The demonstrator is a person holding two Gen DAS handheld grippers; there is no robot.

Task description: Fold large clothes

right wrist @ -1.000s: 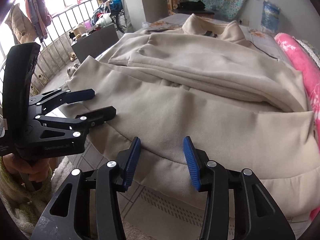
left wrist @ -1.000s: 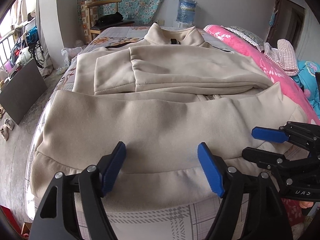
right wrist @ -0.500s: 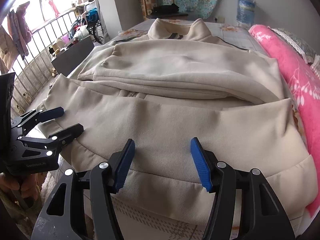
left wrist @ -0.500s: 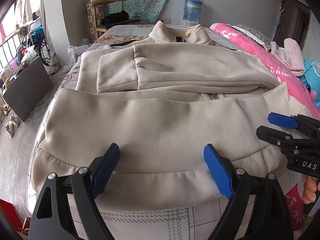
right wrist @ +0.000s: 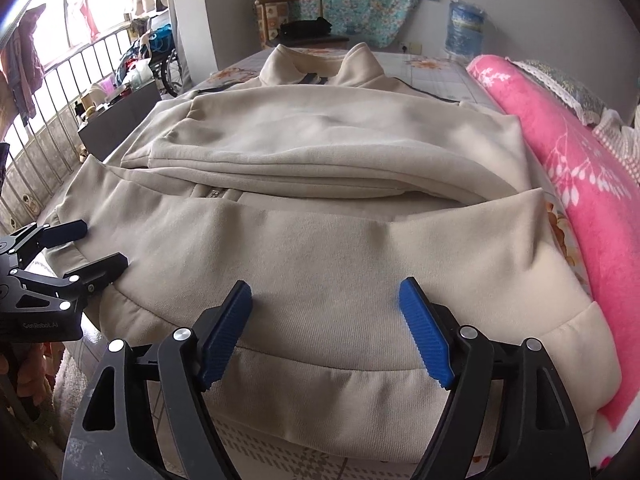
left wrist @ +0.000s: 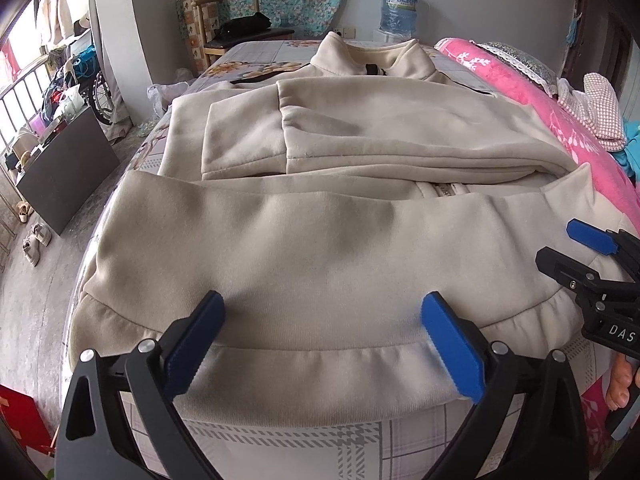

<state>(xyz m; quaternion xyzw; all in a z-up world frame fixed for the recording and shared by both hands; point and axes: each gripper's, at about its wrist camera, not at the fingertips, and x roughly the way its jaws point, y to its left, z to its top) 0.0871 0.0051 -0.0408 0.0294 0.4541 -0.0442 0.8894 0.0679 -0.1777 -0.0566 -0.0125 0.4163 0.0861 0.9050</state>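
A large beige zip jacket [left wrist: 320, 240] lies flat on the bed, collar at the far end, sleeves folded across the chest and the hem band at the near edge; it also shows in the right wrist view [right wrist: 340, 240]. My left gripper [left wrist: 320, 328] is open and empty, its blue pads just above the hem band. My right gripper [right wrist: 326, 320] is open and empty over the hem further right. The right gripper shows at the right edge of the left wrist view [left wrist: 580, 248], and the left gripper shows at the left edge of the right wrist view [right wrist: 88, 244].
The bed has a checked sheet [left wrist: 300, 452]. A rolled pink blanket [right wrist: 580, 168] runs along the bed's right side. A wooden chair [left wrist: 228, 16] and a water bottle [left wrist: 400, 12] stand behind the bed. A dark board [left wrist: 68, 168] and shoes [left wrist: 36, 240] are on the floor at left.
Both grippers have drawn back and risen slightly from the hem and opened a little wider. The right gripper has moved rightward along the hem. The jacket has not moved.
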